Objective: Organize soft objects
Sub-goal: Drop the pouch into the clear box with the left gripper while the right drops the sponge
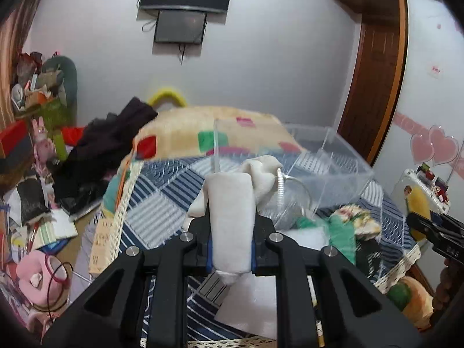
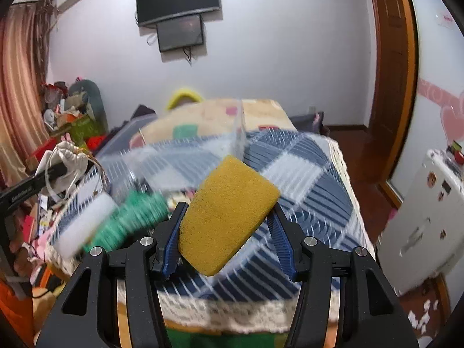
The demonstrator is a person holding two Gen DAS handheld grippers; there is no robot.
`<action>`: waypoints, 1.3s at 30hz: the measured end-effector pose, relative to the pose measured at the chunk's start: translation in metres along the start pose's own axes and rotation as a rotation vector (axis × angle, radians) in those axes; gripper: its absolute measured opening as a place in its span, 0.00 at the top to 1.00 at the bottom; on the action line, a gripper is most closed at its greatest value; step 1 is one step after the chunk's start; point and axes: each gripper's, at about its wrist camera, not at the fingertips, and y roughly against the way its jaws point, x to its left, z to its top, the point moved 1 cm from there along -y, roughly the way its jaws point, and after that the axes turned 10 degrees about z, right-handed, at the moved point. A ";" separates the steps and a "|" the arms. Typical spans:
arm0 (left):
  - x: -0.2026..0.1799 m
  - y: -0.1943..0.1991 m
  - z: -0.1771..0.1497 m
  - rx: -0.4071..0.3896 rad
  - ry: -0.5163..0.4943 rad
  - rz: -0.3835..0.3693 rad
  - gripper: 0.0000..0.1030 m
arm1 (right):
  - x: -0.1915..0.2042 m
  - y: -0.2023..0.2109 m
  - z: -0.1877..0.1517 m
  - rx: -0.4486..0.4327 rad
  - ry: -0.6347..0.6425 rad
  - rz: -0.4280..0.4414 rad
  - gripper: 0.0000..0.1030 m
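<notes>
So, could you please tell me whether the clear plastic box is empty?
Apparently empty: through the clear plastic box only the checked bedspread shows.

1. The clear plastic box (image 1: 327, 168) sits on the blue-and-white checked bedspread (image 1: 162, 203).
2. The folded patchwork blanket (image 1: 203, 133) lies behind the box.
3. The green knitted cloth (image 1: 342, 232) lies before the box.

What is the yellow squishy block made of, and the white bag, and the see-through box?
The yellow block looks like sponge foam: matte, finely pitted. The white bag seems to be soft woven cloth, slightly fuzzy. The see-through box is probably hard acrylic plastic: clear, glossy, with sharp edges.
</notes>
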 end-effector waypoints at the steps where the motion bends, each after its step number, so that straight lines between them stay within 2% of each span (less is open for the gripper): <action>1: 0.000 0.003 0.004 -0.011 0.002 -0.009 0.83 | 0.001 -0.003 0.006 -0.014 0.010 0.002 0.50; 7: -0.003 0.008 0.033 -0.061 0.009 -0.032 0.83 | 0.007 -0.013 0.037 -0.093 0.041 0.031 0.50; 11: -0.005 -0.002 0.053 -0.057 0.026 -0.052 0.83 | 0.010 -0.023 0.053 -0.123 0.053 0.050 0.50; 15: -0.008 -0.018 0.073 -0.046 0.040 -0.048 0.83 | 0.013 -0.036 0.065 -0.134 0.067 0.059 0.50; 21: -0.019 -0.046 0.086 -0.016 0.024 -0.039 0.83 | 0.015 -0.065 0.074 -0.101 0.079 0.080 0.50; 32: -0.045 -0.116 0.077 0.144 -0.069 -0.033 0.83 | 0.016 -0.128 0.068 0.102 0.119 0.081 0.50; 39: -0.054 -0.141 0.066 0.242 -0.090 -0.043 0.82 | 0.017 -0.141 0.058 0.224 0.166 0.092 0.49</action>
